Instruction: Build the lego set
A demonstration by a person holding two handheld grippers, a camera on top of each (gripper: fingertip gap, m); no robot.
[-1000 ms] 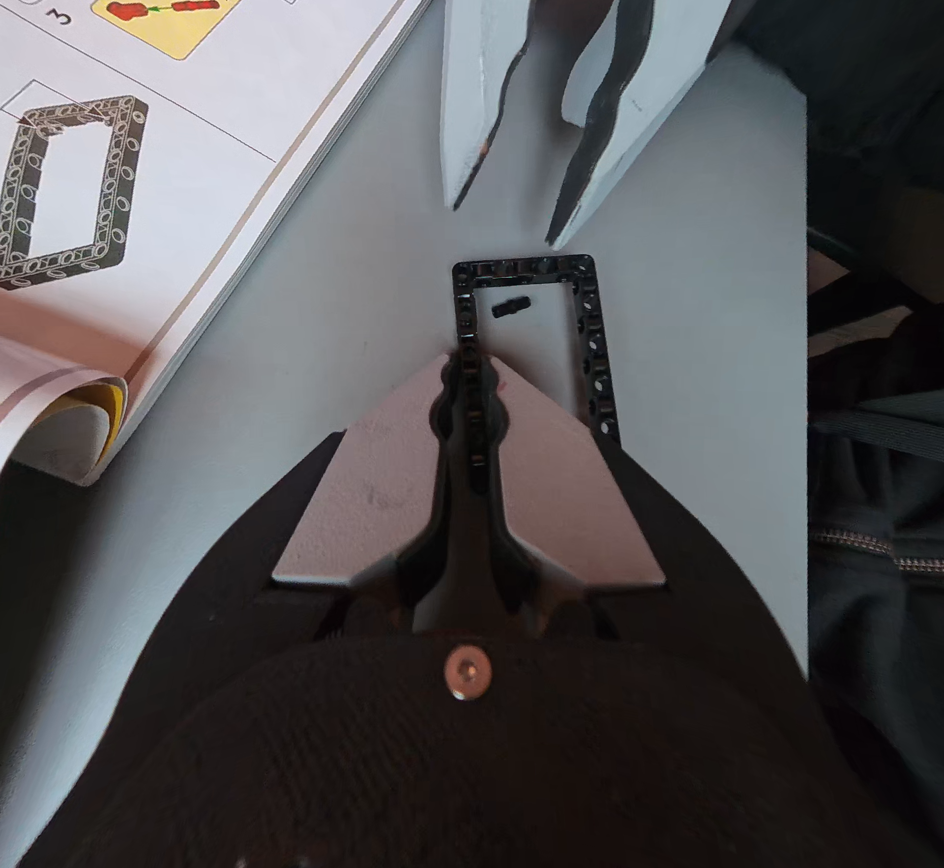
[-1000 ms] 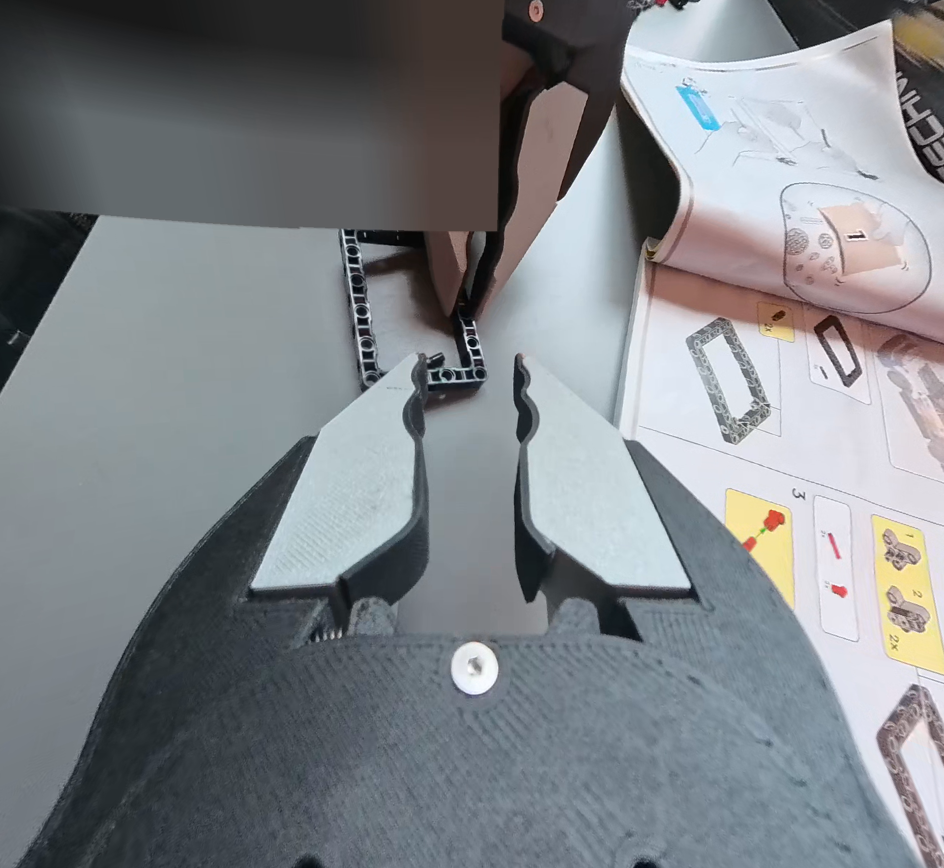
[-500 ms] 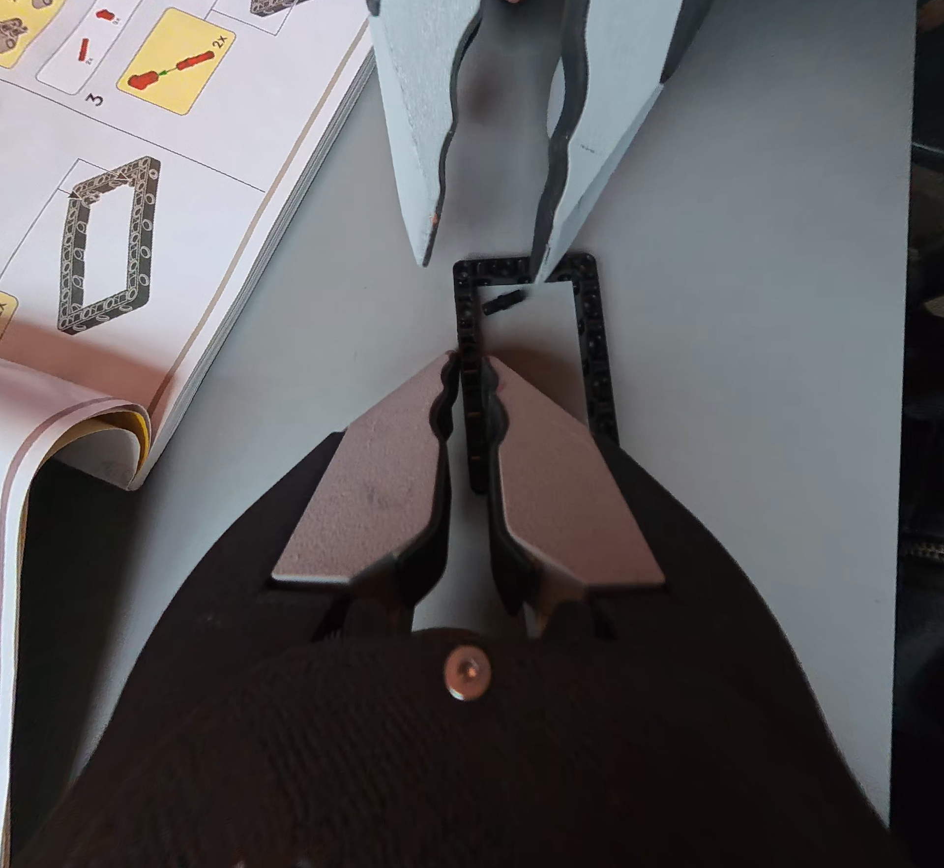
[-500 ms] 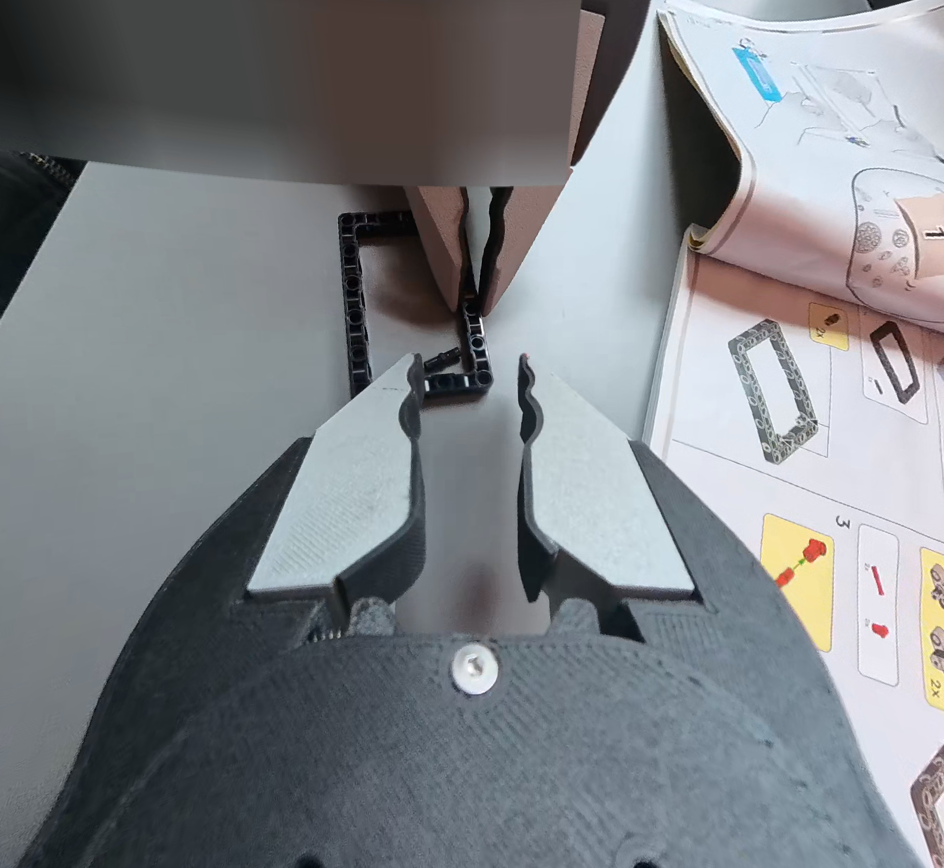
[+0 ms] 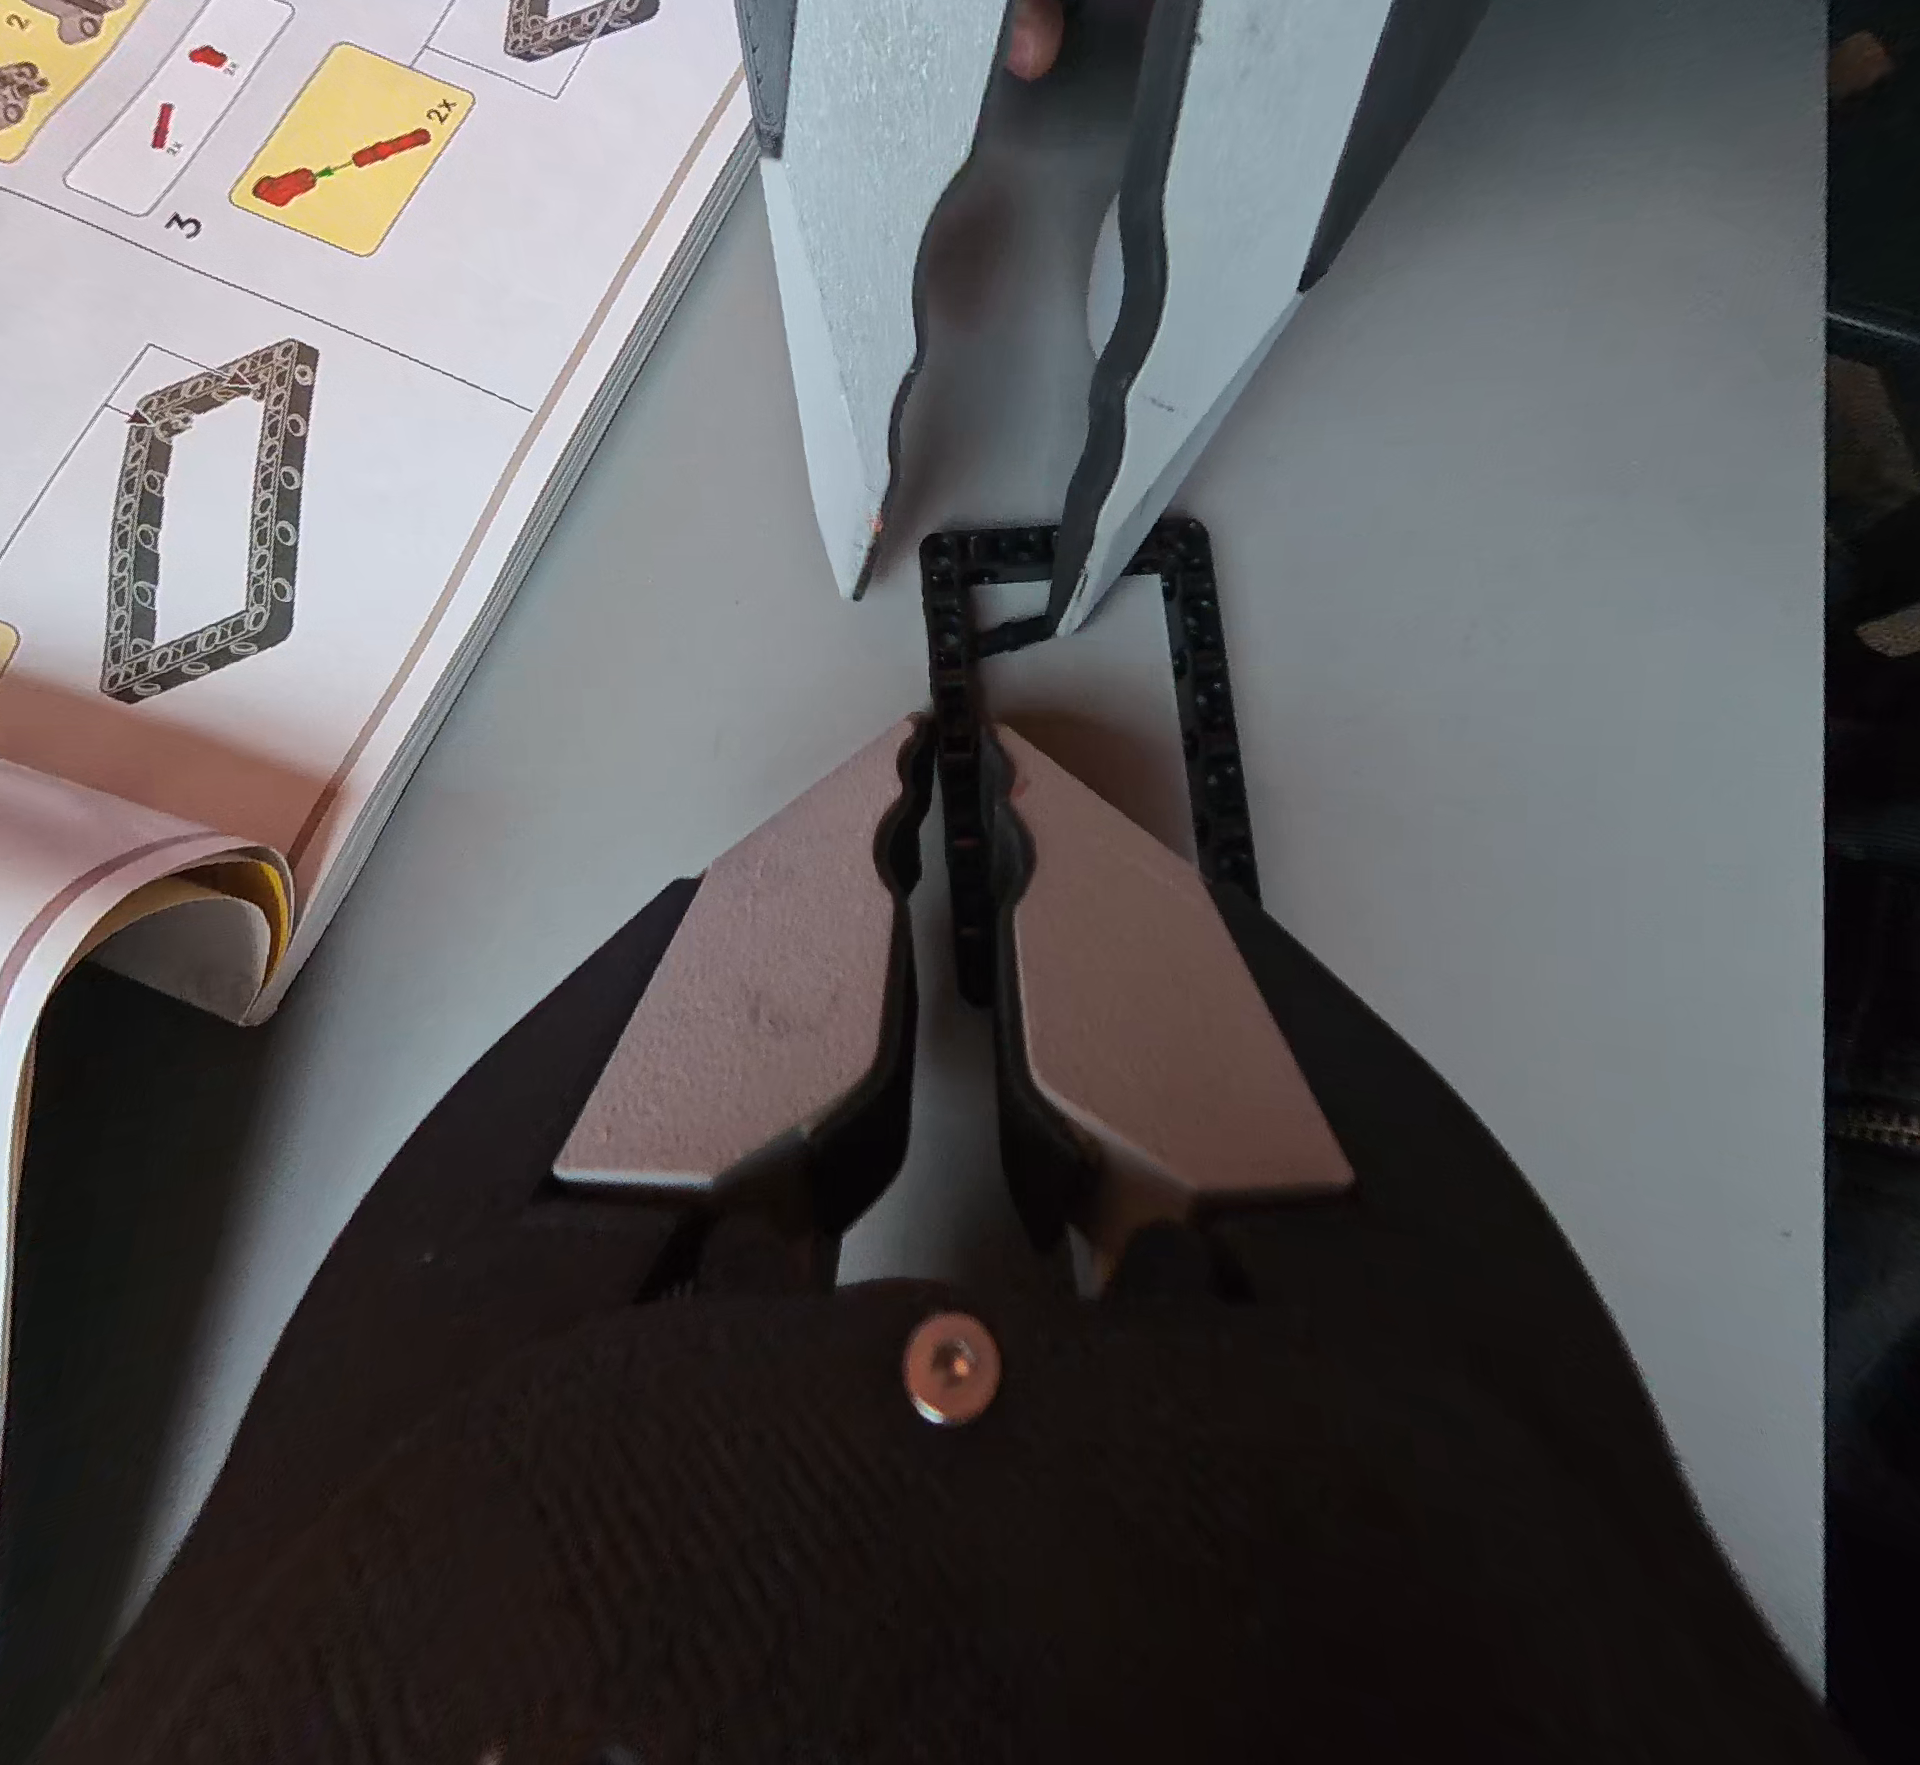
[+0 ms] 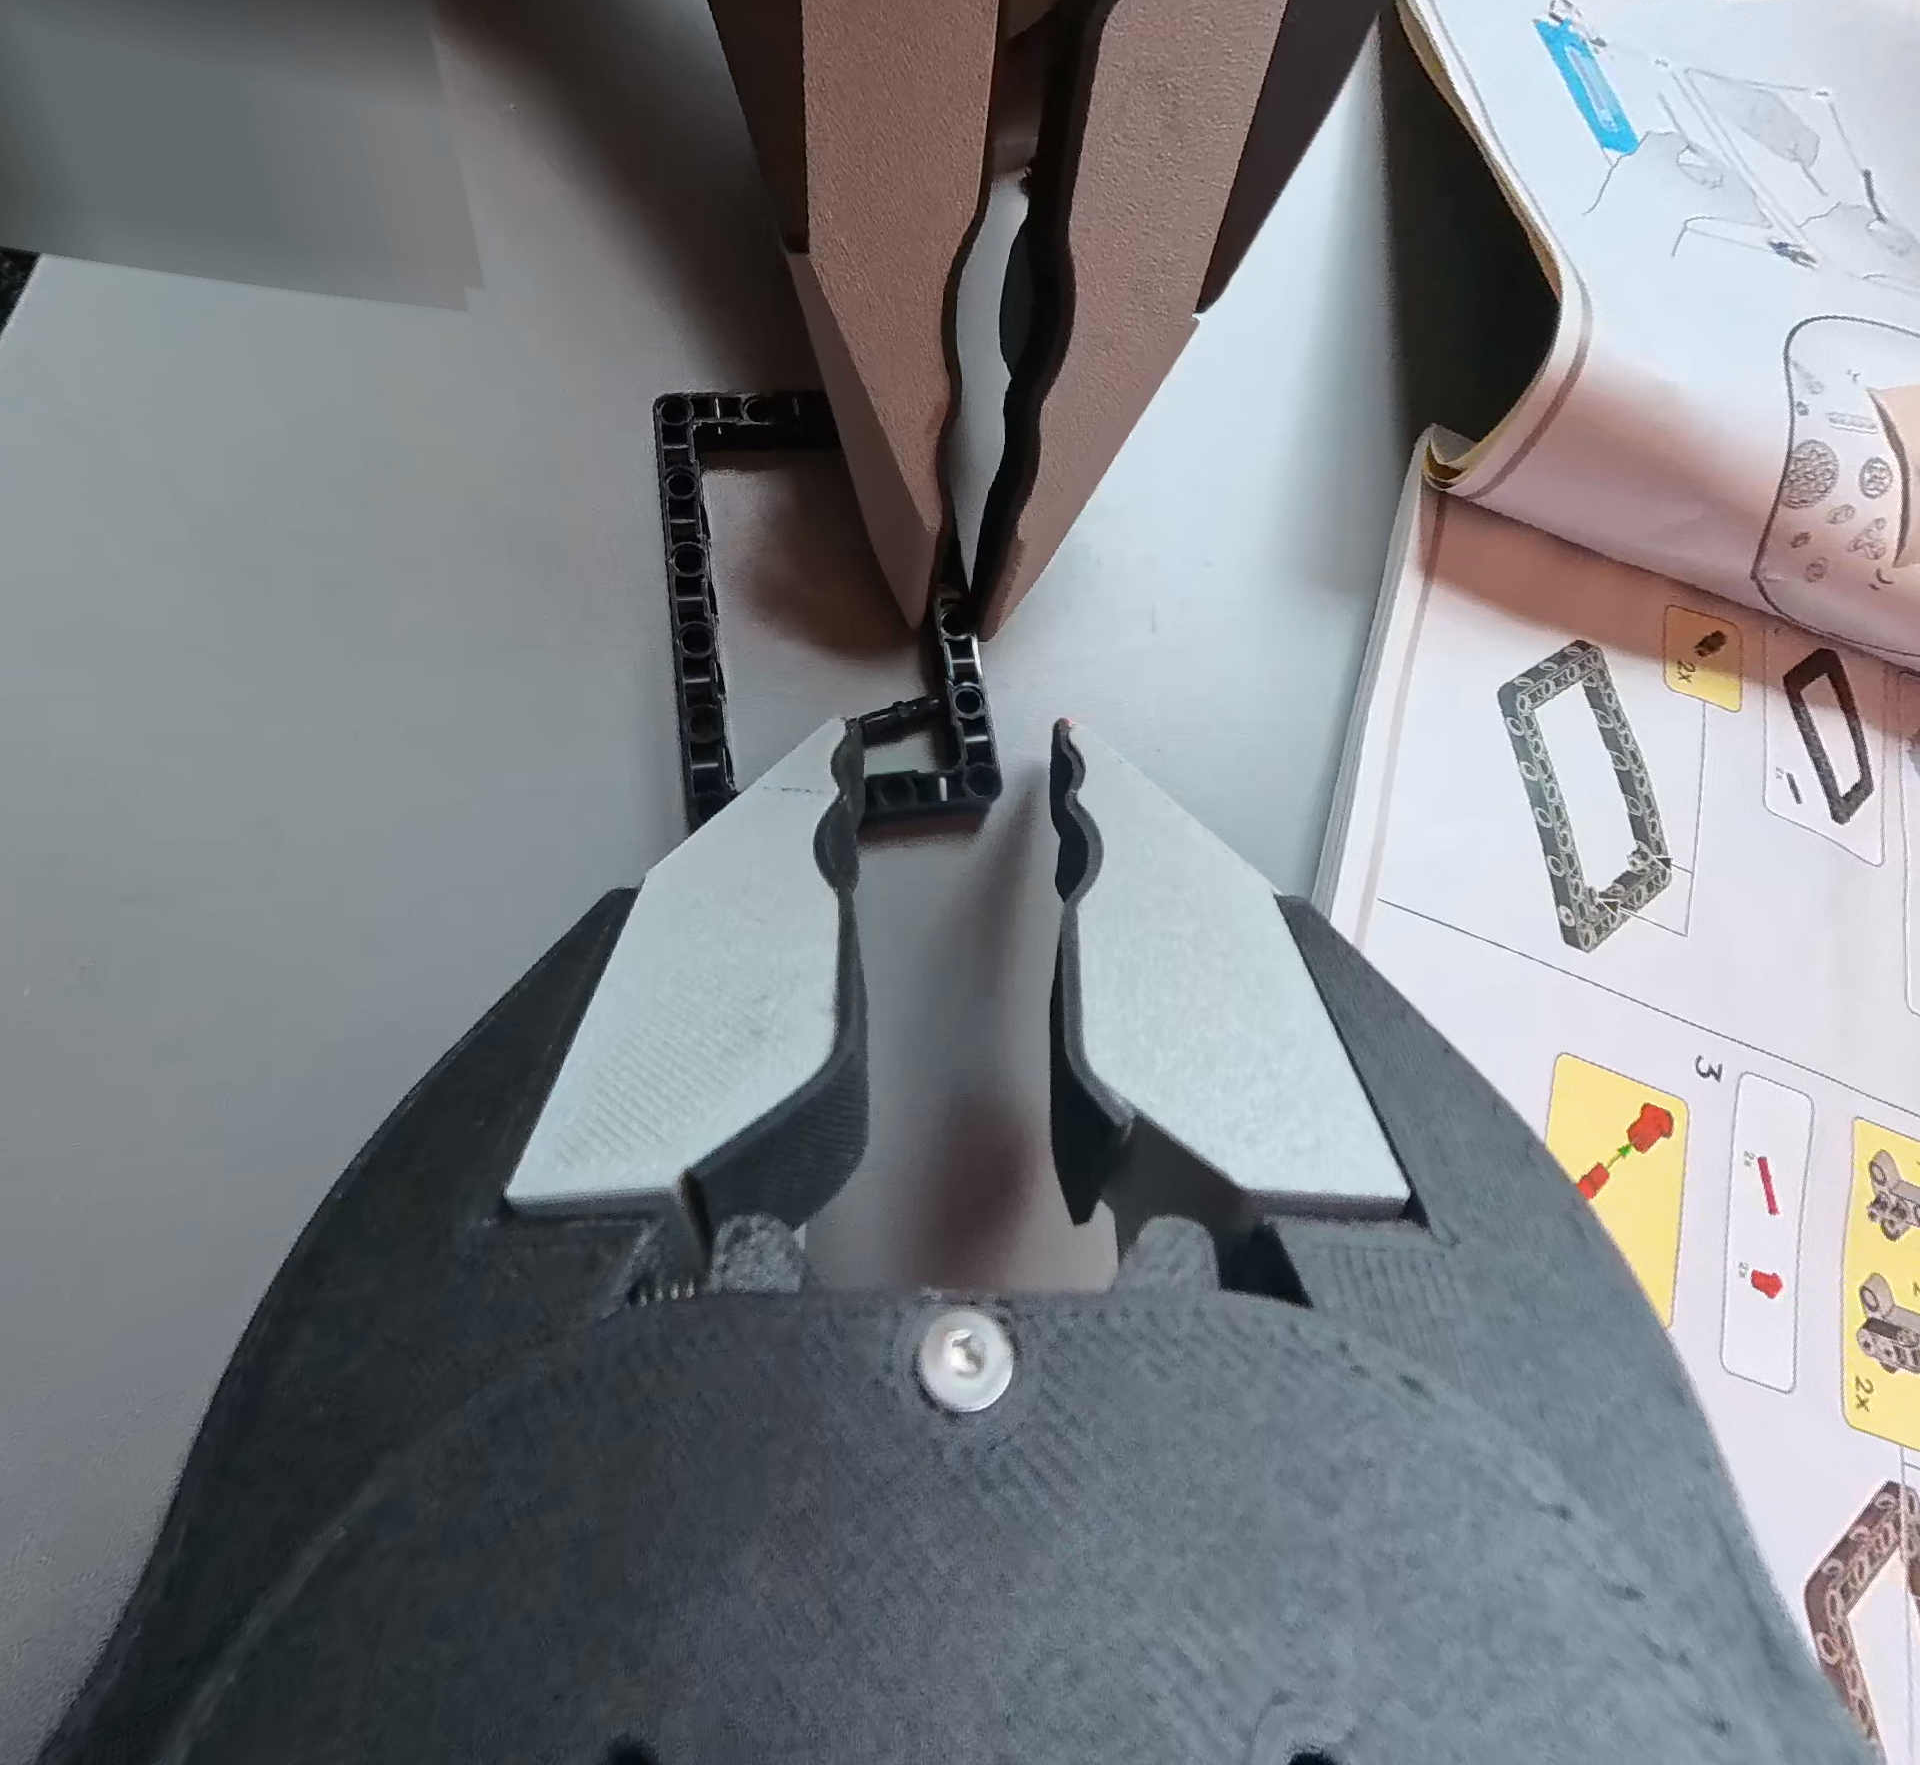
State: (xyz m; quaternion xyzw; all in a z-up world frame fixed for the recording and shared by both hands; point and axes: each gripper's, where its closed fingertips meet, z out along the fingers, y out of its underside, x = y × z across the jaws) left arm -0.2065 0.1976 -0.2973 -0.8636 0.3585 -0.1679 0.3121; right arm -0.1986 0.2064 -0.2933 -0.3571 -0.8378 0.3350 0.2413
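Observation:
A black rectangular lego frame (image 5: 1205, 697) lies flat on the grey table. My left gripper (image 5: 961, 728), with brown fingers, is shut on one long side of the frame. My right gripper (image 6: 954, 741), with grey fingers, is open, its tips low astride the frame's end corner (image 6: 966, 780). A small black pin (image 6: 896, 713) lies inside the frame, against that corner and touching one right fingertip (image 6: 847, 749). The left wrist view shows the pin (image 5: 1013, 637) and the right gripper (image 5: 966, 588) opposite me. The right wrist view shows the left gripper (image 6: 956, 619) and the frame (image 6: 691, 593).
An open instruction booklet (image 5: 312, 313) lies beside the frame; it also shows in the right wrist view (image 6: 1662, 780). The table edge (image 5: 1823, 780) runs close past the frame, with dark fabric beyond it. My two grippers' fingertips are within a few centimetres of each other.
My right gripper has come closer and lower, from short of the frame to astride its corner. The pin has shifted slightly toward the frame's side. My left gripper keeps its hold.

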